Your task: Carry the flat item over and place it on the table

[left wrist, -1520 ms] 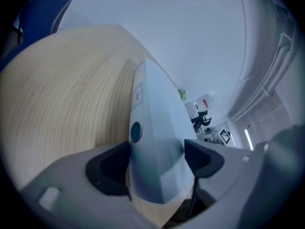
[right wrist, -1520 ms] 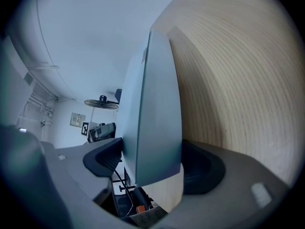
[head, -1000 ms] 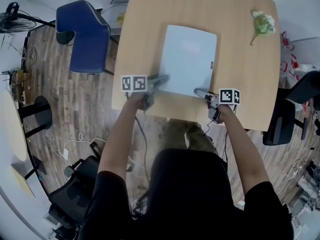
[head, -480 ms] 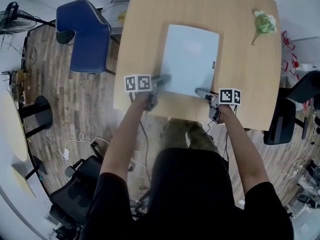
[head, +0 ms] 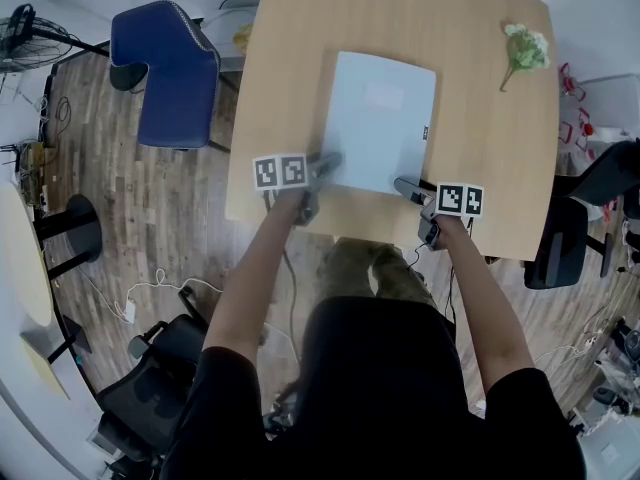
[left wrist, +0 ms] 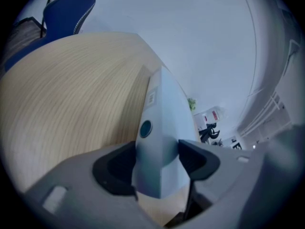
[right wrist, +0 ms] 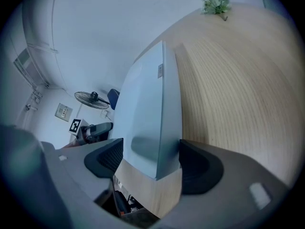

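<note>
Here, both grippers are on the near edge of the panel point(head: 380, 118), which lies over the table point(head: 480, 168).
The left gripper point(head: 328, 160) is clamped on the panel's near left corner, with a pad on each face. The right gripper point(head: 402, 184) has the near right corner between its jaws, which are closing, and its pads meet both faces. The panel is pale grey and flat and sits toward the table's front edge, its long side running away from the person. A flower sprig point(head: 525, 48) lies at the table's far right, well apart from the panel. A blue chair point(head: 165, 68) stands left of the table.
</note>
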